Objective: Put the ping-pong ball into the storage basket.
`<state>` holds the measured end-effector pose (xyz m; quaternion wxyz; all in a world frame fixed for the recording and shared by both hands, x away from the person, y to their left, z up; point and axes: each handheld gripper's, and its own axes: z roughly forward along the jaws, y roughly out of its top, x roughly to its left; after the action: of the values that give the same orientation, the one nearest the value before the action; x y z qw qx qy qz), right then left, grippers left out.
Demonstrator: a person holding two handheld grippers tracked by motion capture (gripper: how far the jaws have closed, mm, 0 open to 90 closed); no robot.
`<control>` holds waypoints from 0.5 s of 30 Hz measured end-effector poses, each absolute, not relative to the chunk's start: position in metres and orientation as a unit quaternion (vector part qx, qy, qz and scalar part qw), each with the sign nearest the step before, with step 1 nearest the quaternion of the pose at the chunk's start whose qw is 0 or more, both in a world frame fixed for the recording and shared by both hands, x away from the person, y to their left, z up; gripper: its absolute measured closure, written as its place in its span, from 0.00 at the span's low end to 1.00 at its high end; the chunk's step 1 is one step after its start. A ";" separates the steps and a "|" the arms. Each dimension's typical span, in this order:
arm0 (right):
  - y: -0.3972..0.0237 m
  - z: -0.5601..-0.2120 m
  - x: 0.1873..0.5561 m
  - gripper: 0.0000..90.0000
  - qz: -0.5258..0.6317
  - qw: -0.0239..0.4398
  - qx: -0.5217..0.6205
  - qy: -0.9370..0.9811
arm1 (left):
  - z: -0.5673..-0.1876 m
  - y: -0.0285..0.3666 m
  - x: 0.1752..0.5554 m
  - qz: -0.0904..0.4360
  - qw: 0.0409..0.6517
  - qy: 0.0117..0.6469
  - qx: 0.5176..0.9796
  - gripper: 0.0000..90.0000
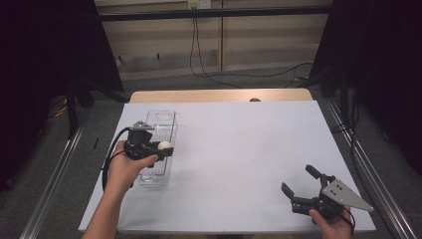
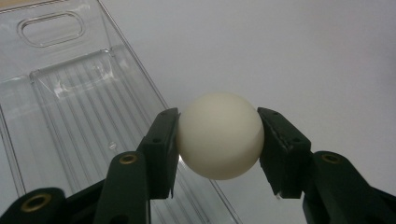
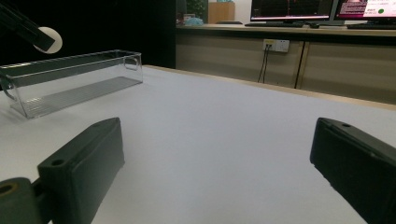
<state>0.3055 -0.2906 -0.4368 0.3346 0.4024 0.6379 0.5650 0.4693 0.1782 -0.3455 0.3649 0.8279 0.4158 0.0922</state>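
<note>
A white ball (image 2: 219, 135) sits clamped between the jaws of my left gripper (image 1: 164, 148), held just above the right rim of a clear plastic bin (image 1: 158, 149). The ball (image 1: 164, 145) hangs over the bin's long edge at the table's left side. In the left gripper view the ribbed bin floor (image 2: 79, 116) lies below and to the left. My right gripper (image 1: 301, 180) rests low at the table's front right, jaws wide open with nothing between them. From the right gripper view the ball (image 3: 50, 39) and bin (image 3: 70, 86) appear far off at the upper left.
A white sheet (image 1: 239, 149) covers the wooden table (image 1: 219, 94). Black curtains flank both sides, and cables run along the floor behind. Monitors (image 3: 299, 9) stand on a desk in the background of the right gripper view.
</note>
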 end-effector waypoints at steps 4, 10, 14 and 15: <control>-0.291 -0.437 0.305 0.03 0.566 0.334 0.404 0.637 | -0.346 0.179 0.470 0.098 0.362 0.418 0.827 0.57; -0.291 -0.437 0.305 0.03 0.565 0.334 0.403 0.637 | -0.346 0.179 0.471 0.099 0.362 0.420 0.826 0.57; -0.291 -0.437 0.305 0.03 0.566 0.334 0.403 0.637 | -0.345 0.180 0.473 0.099 0.359 0.418 0.829 0.57; -0.291 -0.437 0.305 0.03 0.566 0.335 0.402 0.638 | -0.345 0.180 0.473 0.099 0.360 0.419 0.828 0.57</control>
<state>0.3053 -0.2908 -0.4366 0.3347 0.4021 0.6375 0.5655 0.4729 0.1802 -0.3455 0.3597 0.8281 0.4186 0.0986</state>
